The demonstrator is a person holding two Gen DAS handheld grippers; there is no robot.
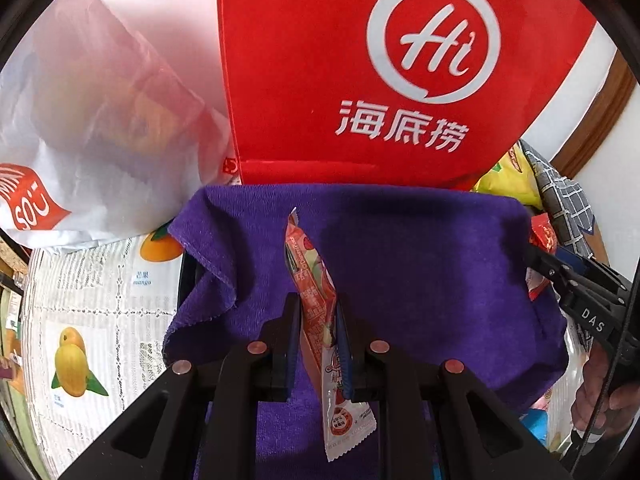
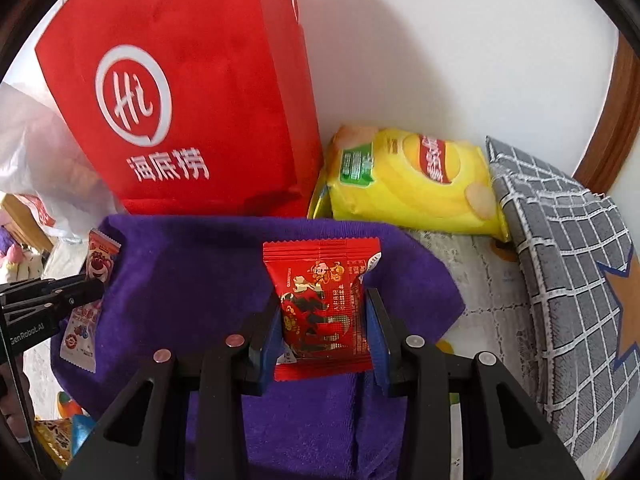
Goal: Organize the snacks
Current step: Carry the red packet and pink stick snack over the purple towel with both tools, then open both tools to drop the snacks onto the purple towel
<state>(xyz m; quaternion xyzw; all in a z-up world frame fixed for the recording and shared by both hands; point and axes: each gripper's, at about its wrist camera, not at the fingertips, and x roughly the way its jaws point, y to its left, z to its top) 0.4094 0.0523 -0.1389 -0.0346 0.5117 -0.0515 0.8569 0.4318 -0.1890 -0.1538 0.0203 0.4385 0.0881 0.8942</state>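
- Left gripper (image 1: 318,334): jaws closed narrow on a long pink-and-white snack sachet (image 1: 320,320), held edge-on above the purple towel (image 1: 420,264).
- Right gripper (image 2: 322,320): jaws clamped on the sides of a red snack packet (image 2: 324,308), also over the towel.
- Behind the towel: red bag (image 2: 192,112), upright; yellow chip bag (image 2: 412,184) just beside it, lying on the table.
- Grey checked cloth (image 2: 568,264) at right.
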